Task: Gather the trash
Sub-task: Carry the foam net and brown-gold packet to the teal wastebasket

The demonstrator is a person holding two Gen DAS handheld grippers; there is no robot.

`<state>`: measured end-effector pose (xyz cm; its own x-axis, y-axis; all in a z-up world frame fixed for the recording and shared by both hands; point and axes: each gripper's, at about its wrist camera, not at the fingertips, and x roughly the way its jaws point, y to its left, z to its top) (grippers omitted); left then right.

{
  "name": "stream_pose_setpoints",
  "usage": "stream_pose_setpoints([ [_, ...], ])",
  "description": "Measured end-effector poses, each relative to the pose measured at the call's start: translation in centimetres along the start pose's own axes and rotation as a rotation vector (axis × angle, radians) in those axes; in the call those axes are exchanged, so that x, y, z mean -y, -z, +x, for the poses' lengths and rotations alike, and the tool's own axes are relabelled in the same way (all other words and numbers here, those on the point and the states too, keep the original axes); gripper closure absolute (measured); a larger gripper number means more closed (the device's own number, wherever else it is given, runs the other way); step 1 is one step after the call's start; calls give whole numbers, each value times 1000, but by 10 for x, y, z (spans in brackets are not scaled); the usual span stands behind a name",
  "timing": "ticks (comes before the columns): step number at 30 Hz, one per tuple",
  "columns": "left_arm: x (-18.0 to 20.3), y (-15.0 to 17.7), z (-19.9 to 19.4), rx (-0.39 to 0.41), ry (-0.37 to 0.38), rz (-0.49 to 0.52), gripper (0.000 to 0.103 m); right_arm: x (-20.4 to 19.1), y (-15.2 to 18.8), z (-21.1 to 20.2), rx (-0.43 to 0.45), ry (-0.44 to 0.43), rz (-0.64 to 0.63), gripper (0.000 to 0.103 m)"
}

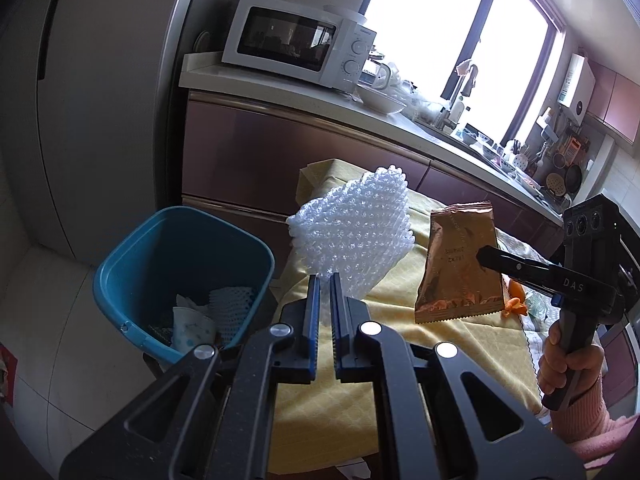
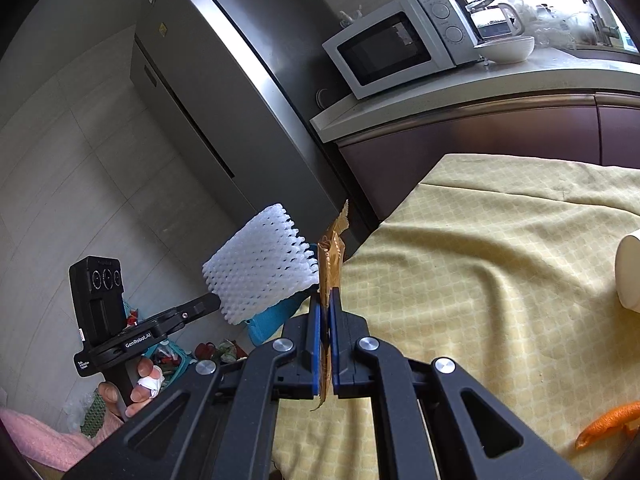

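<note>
Rubbish is mid-collection: left tongs point(image 1: 326, 280) pinch a white foam mesh sleeve point(image 1: 352, 232) near the blue plastic bin point(image 1: 120, 264); right tongs point(image 2: 326, 300) clamp a crinkled gold snack wrapper point(image 2: 330, 264) above the yellow-clothed tabletop point(image 2: 480, 260). Bin already holds a paper cup point(image 1: 192, 328); both pieces remain undropped; orange peel point(image 2: 608, 424) waits.

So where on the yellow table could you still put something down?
The widest bare stretch of yellow tablecloth lies between the purple cabinet fronts and the orange peel, left of the white cup. The blue bin beside the table already holds a paper cup and foam netting.
</note>
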<state>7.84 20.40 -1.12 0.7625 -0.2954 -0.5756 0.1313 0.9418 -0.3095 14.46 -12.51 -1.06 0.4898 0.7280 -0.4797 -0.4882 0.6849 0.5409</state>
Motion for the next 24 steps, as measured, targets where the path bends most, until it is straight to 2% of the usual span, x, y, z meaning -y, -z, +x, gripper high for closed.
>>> stream_pose_setpoints([
  [24,-61,3,-24,37,-109,-113,97,-46,-23,64,-74,-81,-81,100],
])
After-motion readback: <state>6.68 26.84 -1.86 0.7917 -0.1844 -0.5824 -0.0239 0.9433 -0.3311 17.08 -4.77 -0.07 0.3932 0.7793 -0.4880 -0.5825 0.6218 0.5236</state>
